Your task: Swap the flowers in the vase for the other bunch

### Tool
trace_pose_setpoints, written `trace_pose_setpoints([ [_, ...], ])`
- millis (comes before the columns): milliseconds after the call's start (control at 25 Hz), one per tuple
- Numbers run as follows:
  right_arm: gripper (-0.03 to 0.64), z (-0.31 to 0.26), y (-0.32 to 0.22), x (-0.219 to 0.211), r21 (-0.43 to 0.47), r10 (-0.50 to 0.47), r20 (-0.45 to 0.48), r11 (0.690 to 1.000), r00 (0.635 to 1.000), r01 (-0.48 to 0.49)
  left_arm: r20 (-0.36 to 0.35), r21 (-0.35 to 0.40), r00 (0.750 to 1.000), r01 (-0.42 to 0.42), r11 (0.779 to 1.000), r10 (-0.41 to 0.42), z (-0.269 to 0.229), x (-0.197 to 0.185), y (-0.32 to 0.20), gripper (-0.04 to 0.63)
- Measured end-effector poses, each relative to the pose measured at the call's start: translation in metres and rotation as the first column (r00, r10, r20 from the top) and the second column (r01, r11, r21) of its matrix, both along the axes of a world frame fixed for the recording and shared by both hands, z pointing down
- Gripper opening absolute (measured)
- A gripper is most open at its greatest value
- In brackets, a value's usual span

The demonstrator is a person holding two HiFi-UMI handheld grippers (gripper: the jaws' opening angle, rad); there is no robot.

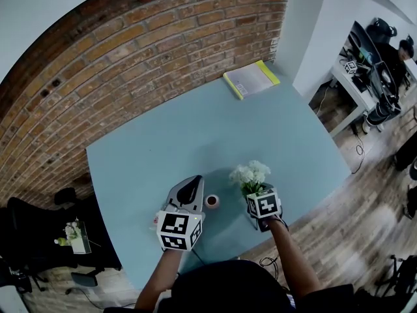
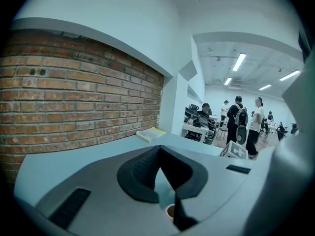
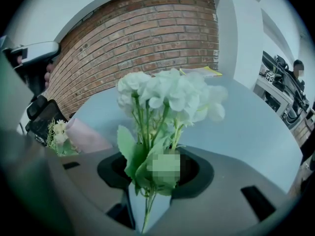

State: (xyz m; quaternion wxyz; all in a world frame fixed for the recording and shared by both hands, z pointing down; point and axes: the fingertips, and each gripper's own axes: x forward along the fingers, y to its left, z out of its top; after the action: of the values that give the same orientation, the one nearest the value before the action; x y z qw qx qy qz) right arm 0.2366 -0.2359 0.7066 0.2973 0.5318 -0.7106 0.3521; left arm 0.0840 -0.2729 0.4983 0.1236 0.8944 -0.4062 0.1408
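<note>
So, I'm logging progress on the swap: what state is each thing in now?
vase: upright, empty
white flowers: out of the vase, held by their stems
right gripper: shut on the white flowers
left gripper: shut, holding nothing
other bunch: wrapped in pink, not held
notebook: closed, lying flat

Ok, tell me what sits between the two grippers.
In the head view, only the small vase stands on the table between the left gripper and the right gripper, which holds the flowers.
</note>
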Motion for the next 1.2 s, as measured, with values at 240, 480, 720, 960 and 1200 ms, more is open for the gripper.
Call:
trace_pose_setpoints([
  [240, 0.19, 0.003, 0.0011, 0.0028, -0.012, 0.01, -0.003, 1.0, 1.0, -0.01, 0.003, -0.003, 1.0, -0.003, 1.0, 0.003, 0.0003, 0.0006, -0.0005, 0.0],
  [480, 0.209, 0.0069, 0.0017, 0.0029, -0.015, 0.01, -0.005, 1.0, 1.0, -0.01, 0.002, -0.01, 1.0, -0.004, 1.0, 0.004, 0.0039, 0.0007, 0.002, 0.0],
  [720, 0.25, 0.0062, -0.0008, 0.0004, -0.006, 0.002, -0.002, 1.0, 1.0, -0.002, 0.001, -0.013, 1.0, -0.001, 1.0, 0.001, 0.0039, -0.0002, 0.0019, 0.0],
  [960, 0.265, 0.0074, 0.0005, 0.0007, -0.008, 0.012, -0.003, 1.0, 1.0, -0.012, -0.006, -0.014, 1.0, 0.004, 1.0, -0.004, 0.0049, -0.0029, 0.0003, 0.0],
  [1200, 0.293, 0.0044, 0.0014, 0.0009, -0.002, 0.01, -0.014, 1.0, 1.0, -0.01, -0.012, -0.014, 1.0, -0.001, 1.0, 0.001, 0.0047, -0.001, 0.0023, 0.0],
])
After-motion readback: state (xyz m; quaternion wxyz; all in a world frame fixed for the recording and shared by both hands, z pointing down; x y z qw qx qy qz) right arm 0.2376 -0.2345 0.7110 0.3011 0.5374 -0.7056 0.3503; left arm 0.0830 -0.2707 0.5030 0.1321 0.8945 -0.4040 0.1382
